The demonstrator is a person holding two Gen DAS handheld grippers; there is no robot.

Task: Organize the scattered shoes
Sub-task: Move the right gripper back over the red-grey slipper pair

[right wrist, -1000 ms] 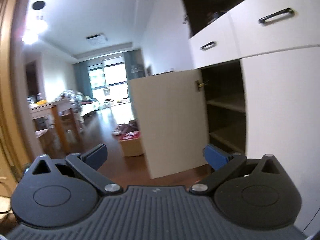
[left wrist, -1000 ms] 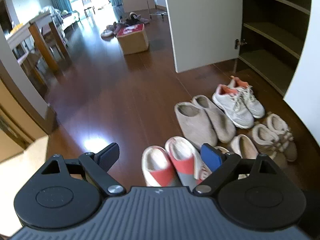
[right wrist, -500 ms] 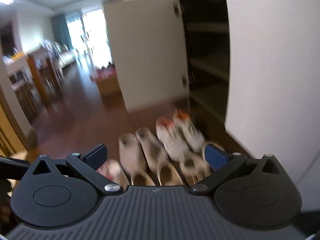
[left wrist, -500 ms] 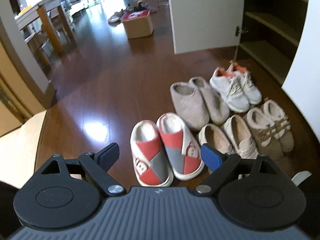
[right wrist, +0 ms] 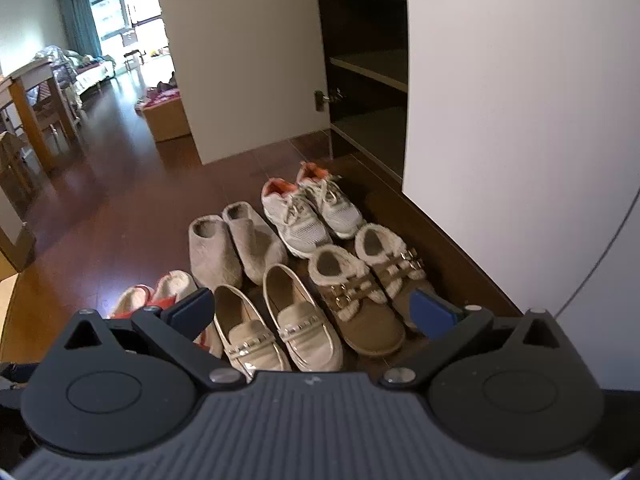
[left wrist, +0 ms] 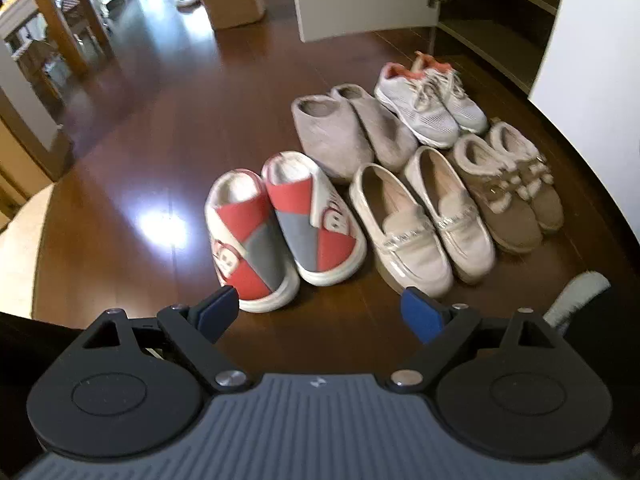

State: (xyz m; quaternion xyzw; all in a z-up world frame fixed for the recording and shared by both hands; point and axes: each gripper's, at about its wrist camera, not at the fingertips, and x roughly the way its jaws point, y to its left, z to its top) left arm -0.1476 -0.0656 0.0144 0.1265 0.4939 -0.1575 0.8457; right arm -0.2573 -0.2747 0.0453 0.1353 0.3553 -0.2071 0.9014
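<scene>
Five pairs of shoes sit on the dark wood floor right in front of an open cabinet. Nearest on the left are the red-and-grey slippers, then the cream loafers beside them, and the tan fur-lined shoes on the right. Behind those, further off, are the grey slippers and the white sneakers with orange lining, closest to the cabinet's bottom shelf. Each pair is side by side, the pairs packed close, some touching.

The left gripper hangs above the floor just short of the red-and-grey slippers, blue pads spread wide, nothing between them. The right gripper is also spread wide and empty, looking down over the loafers and the fur-lined shoes.

Far back there's a cardboard box on the floor with more shoes near it.
</scene>
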